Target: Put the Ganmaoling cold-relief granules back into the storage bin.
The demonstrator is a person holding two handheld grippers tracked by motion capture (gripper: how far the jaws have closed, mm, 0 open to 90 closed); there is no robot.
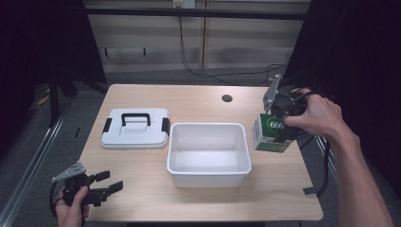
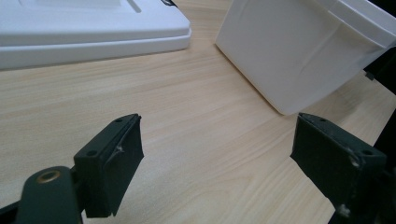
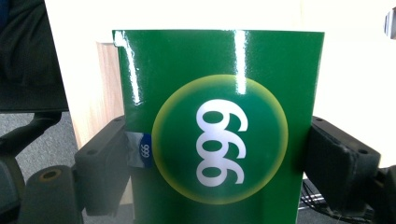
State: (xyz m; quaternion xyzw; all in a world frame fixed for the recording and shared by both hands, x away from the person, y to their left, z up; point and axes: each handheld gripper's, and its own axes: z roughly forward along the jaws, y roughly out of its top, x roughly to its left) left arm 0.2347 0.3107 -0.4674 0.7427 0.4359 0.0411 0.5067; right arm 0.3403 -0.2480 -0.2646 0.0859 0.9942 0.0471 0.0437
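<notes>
A green and white box [image 1: 269, 134] marked with white numerals is held above the table's right side, just right of the white bin [image 1: 208, 154]. My right gripper [image 1: 282, 126] is shut on it, jaws pressing both sides of the green box [image 3: 219, 130]. The bin's inside looks bare. My left gripper [image 1: 109, 182] rests open near the front left corner of the table, with only bare wood between its jaws [image 2: 219, 163]. In the left gripper view the white bin [image 2: 299, 51] stands ahead to the right.
A white lid [image 1: 135, 127] with a black handle and black clips lies flat left of the bin; the lid [image 2: 88, 32] fills the upper left of the left gripper view. A round cable hole [image 1: 227, 98] sits near the table's far edge. Cables trail off the right edge.
</notes>
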